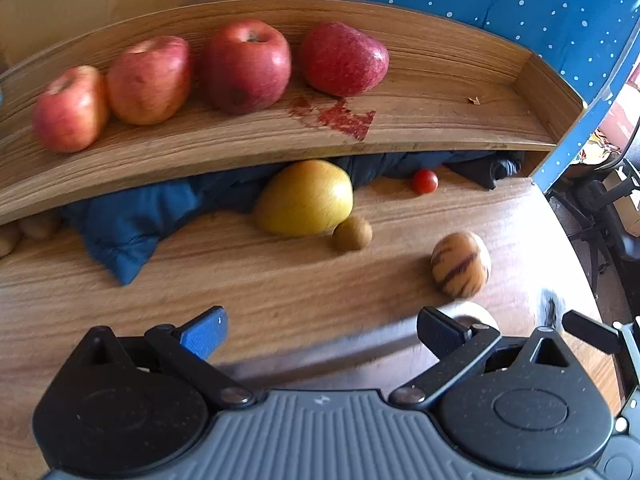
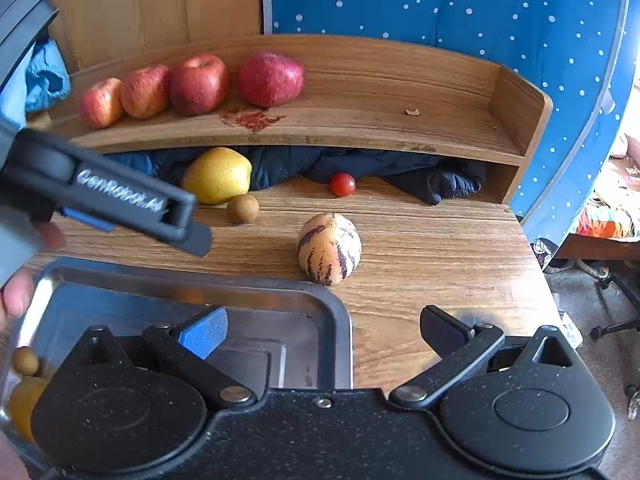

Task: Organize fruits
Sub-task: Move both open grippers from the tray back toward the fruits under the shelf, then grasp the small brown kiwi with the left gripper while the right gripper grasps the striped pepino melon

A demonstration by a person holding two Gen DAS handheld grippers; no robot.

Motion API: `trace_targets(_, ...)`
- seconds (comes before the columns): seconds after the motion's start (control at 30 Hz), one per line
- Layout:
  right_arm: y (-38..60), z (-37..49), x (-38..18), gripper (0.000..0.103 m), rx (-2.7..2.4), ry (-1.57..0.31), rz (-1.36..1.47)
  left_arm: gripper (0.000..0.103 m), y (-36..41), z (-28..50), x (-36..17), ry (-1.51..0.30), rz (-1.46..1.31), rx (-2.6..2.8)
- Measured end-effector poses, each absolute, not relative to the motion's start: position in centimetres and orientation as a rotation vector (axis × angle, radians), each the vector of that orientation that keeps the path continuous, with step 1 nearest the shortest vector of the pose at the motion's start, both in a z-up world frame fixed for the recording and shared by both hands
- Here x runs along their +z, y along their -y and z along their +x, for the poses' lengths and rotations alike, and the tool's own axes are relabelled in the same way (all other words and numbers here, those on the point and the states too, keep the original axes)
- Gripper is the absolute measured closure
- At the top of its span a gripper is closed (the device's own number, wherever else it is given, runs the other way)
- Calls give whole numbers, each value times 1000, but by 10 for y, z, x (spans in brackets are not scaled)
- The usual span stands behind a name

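Observation:
Several red apples [image 1: 246, 66] [image 2: 198, 84] line the raised wooden shelf [image 1: 420, 100] [image 2: 380, 100]. On the desk below lie a yellow pear-like fruit [image 1: 304, 198] [image 2: 218, 174], a small brown fruit [image 1: 352, 233] [image 2: 242, 209], a cherry tomato [image 1: 425, 181] [image 2: 342, 184] and a striped melon-like fruit [image 1: 460, 264] [image 2: 329, 248]. My left gripper [image 1: 322, 332] [image 2: 156, 234] hangs open and empty over the steel tray [image 2: 344, 320]. My right gripper [image 2: 324, 332] is open and empty above the tray's right corner. A small brown fruit [image 2: 26, 360] and a yellow fruit [image 2: 24, 404] lie in the tray.
A dark blue padded jacket [image 1: 120, 224] [image 2: 400, 168] is stuffed under the shelf. A blue dotted panel [image 2: 480, 20] stands behind. The desk's right edge [image 2: 536, 264] drops to the floor, with chair legs there. A hand [image 2: 16, 292] holds the left gripper.

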State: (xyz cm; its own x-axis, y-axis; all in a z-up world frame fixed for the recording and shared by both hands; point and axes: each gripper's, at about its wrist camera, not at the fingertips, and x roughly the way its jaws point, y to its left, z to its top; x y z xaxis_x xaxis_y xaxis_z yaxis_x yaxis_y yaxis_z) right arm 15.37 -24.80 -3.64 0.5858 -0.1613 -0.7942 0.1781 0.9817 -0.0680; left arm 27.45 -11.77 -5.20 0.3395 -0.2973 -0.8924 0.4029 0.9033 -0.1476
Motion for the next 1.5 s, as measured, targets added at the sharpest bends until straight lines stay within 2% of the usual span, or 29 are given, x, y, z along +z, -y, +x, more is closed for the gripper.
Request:
trace_targets(0.43,261,200,-50,1,-207,-979,-21,1,134,310,-77,-1147,12,-461)
trace_targets(0.63,263,214,-63,9,-226,-1013,-14,7,141,321,-82,-1160,-46,-505)
trace_targets(0.77,264,219,-65,14,-228,-1013,14,19,143,326,-86,-1185,-101,-503)
trace_targets(1.0,265,225,-69,28,-231,-1014,24,49,143,327,-92,-1205,-162,-488)
trace_targets(1.07,265,226,-70,33,-228,-1016,22,54,142,328,-92,-1204,-174,-476)
trace_targets(1.2,265,228,-73,49,-230,-1020,7,67,141,331,-93,-1209,-182,-462)
trace_targets(1.3,266,229,-75,51,-237,-1018,7,72,141,333,-94,-1212,-180,-460)
trace_targets(1.5,271,229,-76,51,-234,-1013,31,72,141,334,-93,-1215,-173,-461)
